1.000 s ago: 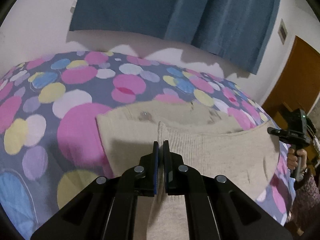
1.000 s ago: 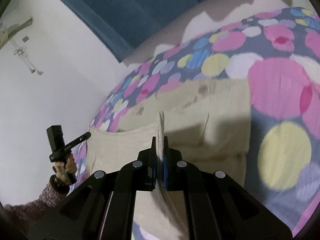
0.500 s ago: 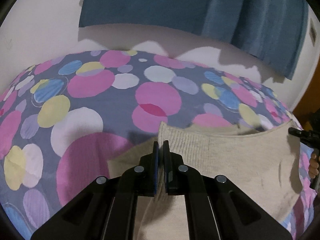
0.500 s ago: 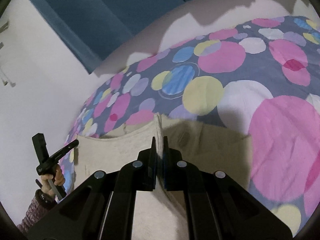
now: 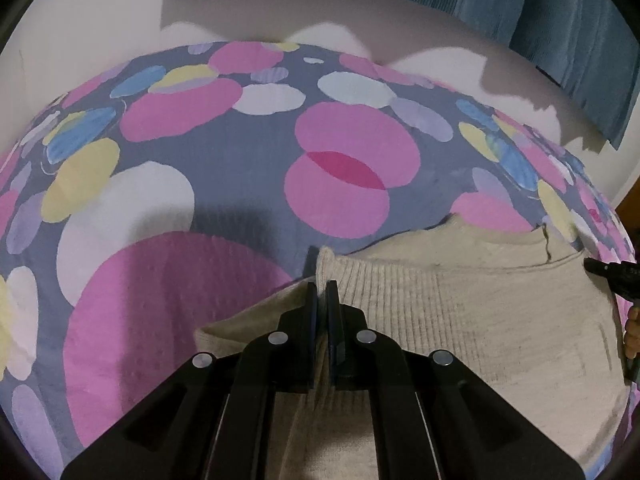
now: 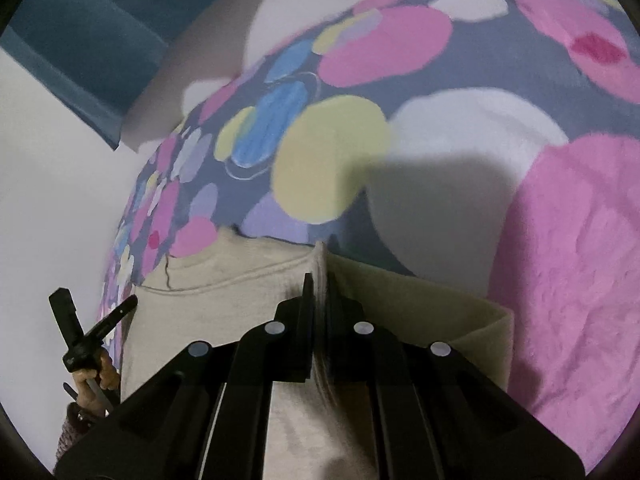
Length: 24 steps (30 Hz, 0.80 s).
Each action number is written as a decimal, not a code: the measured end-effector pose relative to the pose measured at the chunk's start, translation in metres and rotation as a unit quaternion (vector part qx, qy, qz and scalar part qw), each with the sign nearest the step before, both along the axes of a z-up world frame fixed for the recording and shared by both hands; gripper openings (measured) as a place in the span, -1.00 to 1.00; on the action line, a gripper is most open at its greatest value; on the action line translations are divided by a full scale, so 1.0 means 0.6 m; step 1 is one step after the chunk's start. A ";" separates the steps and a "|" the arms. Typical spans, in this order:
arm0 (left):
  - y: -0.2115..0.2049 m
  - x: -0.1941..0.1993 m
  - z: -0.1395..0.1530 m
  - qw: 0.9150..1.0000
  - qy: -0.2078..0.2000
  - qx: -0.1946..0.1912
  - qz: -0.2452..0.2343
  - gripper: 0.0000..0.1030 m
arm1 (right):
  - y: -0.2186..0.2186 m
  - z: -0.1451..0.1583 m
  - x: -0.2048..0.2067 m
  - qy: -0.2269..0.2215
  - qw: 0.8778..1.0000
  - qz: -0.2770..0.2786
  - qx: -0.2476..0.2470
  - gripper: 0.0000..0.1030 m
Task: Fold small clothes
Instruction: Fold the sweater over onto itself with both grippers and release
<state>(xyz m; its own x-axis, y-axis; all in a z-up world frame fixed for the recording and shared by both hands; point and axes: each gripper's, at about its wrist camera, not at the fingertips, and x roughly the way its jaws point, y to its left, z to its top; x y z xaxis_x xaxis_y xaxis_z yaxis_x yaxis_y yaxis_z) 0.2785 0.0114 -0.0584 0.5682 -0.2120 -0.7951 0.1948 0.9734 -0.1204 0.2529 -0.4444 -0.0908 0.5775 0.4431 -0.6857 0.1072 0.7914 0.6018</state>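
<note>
A beige knit garment (image 5: 500,320) lies on the bed, its near part folded over the far part. My left gripper (image 5: 321,292) is shut on the garment's ribbed hem corner. My right gripper (image 6: 319,284) is shut on the other hem corner of the garment (image 6: 224,300). Both corners are held low over the layer beneath, near its far edge. The right gripper's body shows at the right edge of the left wrist view (image 5: 612,276); the left gripper's body and hand show at lower left in the right wrist view (image 6: 80,344).
The bedspread (image 5: 240,168) is grey-blue with large pink, yellow, white and blue dots and spreads beyond the garment (image 6: 560,240). A white wall and a blue curtain (image 5: 560,20) stand behind the bed.
Both grippers have carried the hem forward over the garment and lower. The lower layer that showed widely ahead is now almost covered; only a strip of it shows.
</note>
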 end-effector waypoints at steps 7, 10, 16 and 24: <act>-0.006 -0.002 0.005 1.000 0.002 0.007 -0.007 -0.90 | -0.012 0.007 -0.012 0.004 0.999 -0.013 0.031 -0.87; 0.004 -0.017 0.024 1.000 0.011 -0.018 -0.005 -0.88 | -0.017 0.027 -0.037 -0.006 0.999 -0.015 0.035 -0.79; 0.026 -0.115 0.070 0.998 0.003 -0.054 -0.015 -0.78 | -0.017 0.067 -0.158 -0.034 0.998 -0.008 0.046 -0.51; 0.051 -0.281 0.059 0.996 0.005 -0.093 -0.015 -0.54 | 0.005 0.062 -0.328 -0.048 0.996 -0.001 0.070 -0.33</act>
